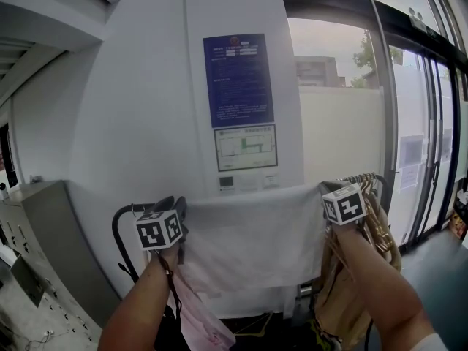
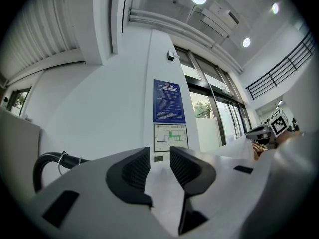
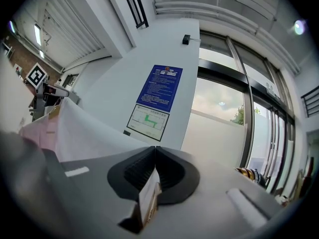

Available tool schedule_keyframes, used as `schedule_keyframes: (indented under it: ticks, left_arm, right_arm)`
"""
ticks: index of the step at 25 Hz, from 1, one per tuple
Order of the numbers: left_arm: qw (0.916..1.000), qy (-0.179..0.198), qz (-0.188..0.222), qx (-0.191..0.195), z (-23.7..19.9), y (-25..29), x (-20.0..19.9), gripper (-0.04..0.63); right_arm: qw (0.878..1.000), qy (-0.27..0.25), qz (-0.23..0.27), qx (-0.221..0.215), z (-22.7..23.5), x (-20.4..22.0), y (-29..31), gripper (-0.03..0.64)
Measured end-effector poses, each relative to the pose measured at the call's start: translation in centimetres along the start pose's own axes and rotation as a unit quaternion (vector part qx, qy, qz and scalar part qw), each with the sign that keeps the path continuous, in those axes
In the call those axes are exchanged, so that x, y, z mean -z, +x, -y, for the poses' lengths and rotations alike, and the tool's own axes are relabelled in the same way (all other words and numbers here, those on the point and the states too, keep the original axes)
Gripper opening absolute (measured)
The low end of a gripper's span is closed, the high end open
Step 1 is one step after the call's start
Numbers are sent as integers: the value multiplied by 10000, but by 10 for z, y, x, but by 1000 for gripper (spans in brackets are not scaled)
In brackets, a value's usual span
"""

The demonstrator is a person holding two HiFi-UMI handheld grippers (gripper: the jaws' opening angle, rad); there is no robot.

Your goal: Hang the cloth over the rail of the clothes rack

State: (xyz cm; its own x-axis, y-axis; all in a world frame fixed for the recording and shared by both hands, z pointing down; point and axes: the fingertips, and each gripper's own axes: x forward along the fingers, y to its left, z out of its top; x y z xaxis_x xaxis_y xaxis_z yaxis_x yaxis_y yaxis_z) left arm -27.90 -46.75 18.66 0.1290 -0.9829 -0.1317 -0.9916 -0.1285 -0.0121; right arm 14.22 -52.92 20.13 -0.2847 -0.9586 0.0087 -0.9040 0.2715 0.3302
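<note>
A white cloth (image 1: 241, 240) is stretched level between my two grippers in front of the white wall, its lower part hanging down. At its left end sits my left gripper (image 1: 178, 207). In the left gripper view its jaws (image 2: 159, 166) stand apart, the cloth (image 2: 162, 198) lies in the gap, and the pads do not press on it. My right gripper (image 1: 327, 190) is at the cloth's right end. Its jaws (image 3: 155, 156) are shut, pinching a folded edge of the cloth (image 3: 84, 133). The rack's black rail (image 1: 119, 218) curves out left of the left gripper; the rest is hidden behind the cloth.
A blue notice (image 1: 238, 79) and a floor plan (image 1: 245, 148) hang on the wall behind. Hangers with tan garments (image 1: 376, 221) crowd the rack's right end. A pink garment (image 1: 197, 316) hangs below left. A grey cabinet (image 1: 44, 225) stands left, glass doors (image 1: 417, 137) right.
</note>
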Motion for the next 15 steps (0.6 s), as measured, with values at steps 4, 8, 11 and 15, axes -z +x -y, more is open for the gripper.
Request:
schedule_keyframes:
  ticks: [4, 8, 11, 15]
  left_arm:
    - [10000, 9, -24, -29, -3, 0, 0, 124]
    - [9999, -44, -104, -77, -11, 2, 5, 124]
    - [9998, -92, -171, -77, -15, 4, 10, 124]
    - [9997, -90, -226, -95, -17, 8, 14, 124]
  right_arm:
    - [9998, 142, 80, -61, 4, -12, 2, 8]
    - [9982, 546, 67, -242, 10, -18, 7, 8]
    - [9974, 661, 97, -258, 17, -27, 11, 9]
    - [9963, 809, 33, -284, 25, -29, 19, 15]
